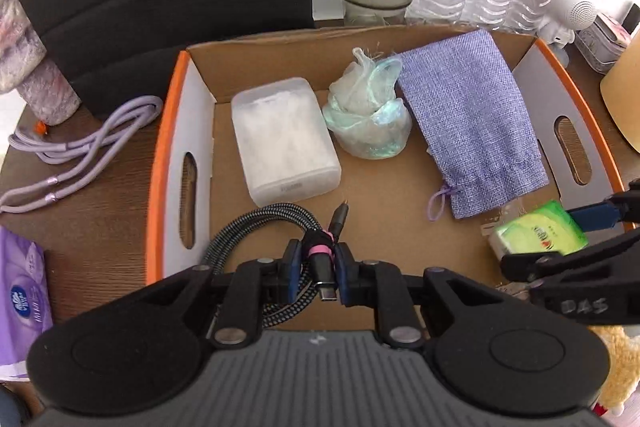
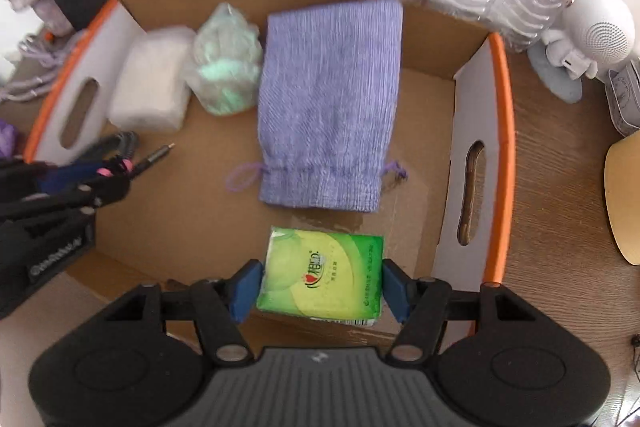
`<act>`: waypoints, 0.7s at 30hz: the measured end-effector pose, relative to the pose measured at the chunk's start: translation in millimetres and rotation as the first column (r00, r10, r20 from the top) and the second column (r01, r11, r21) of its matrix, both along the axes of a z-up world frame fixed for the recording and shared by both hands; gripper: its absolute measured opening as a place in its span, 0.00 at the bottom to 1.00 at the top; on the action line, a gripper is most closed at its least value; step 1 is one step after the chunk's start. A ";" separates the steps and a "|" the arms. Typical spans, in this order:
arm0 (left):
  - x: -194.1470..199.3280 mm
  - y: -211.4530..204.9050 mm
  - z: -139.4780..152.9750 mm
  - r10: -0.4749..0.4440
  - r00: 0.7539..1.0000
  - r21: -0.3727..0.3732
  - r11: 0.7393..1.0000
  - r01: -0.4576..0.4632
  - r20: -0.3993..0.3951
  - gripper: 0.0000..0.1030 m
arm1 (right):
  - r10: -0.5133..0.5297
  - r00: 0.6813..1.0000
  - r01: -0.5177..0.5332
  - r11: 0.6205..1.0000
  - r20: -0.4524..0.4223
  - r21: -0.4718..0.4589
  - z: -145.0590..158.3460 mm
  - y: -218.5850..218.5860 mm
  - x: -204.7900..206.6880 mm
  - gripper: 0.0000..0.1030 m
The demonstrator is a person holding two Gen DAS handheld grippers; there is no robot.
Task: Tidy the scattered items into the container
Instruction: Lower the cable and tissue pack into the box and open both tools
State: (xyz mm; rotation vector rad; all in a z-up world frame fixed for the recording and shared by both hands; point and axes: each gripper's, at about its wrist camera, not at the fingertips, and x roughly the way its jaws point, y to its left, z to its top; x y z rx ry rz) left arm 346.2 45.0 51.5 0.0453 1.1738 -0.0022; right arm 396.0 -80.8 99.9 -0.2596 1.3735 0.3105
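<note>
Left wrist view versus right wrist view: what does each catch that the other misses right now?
Only the left wrist view shows the purple tissue pack on the table outside the box and the left gripper clamped on the bundled braided cable.

Only the right wrist view shows the right gripper closed on the green tissue pack head-on.

Both show the cardboard box holding the white case, the clear wrapped bundle and the lavender pouch, plus the lilac cable outside it.

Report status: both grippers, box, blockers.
Left gripper shut on cable, right gripper shut on tissue pack. Both over box. Nothing in the way.
</note>
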 end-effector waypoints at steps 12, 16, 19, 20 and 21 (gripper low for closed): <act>-7.2 6.0 20.4 -0.021 1.000 -0.056 0.998 0.020 -0.021 0.35 | -0.087 0.996 0.087 0.996 -0.021 0.009 13.7 -11.7 -1.1 0.81; -16.0 17.8 64.1 0.019 1.000 -0.055 0.998 -0.018 0.024 0.38 | -0.131 0.991 0.129 0.989 0.013 0.076 51.4 -19.2 -8.5 0.81; -24.6 23.3 87.8 0.067 0.996 -0.074 0.995 -0.063 0.051 0.57 | -0.136 0.989 0.129 0.984 0.057 0.119 80.6 -19.8 -16.0 0.82; -28.2 24.9 92.2 0.079 0.995 -0.082 0.994 -0.074 0.055 0.60 | -0.134 0.988 0.124 0.984 0.072 0.130 87.9 -20.7 -17.6 0.82; -30.0 23.6 96.0 0.086 0.994 -0.084 0.993 -0.081 0.061 0.62 | -0.136 0.986 0.122 0.982 0.095 0.142 95.5 -21.0 -21.4 0.83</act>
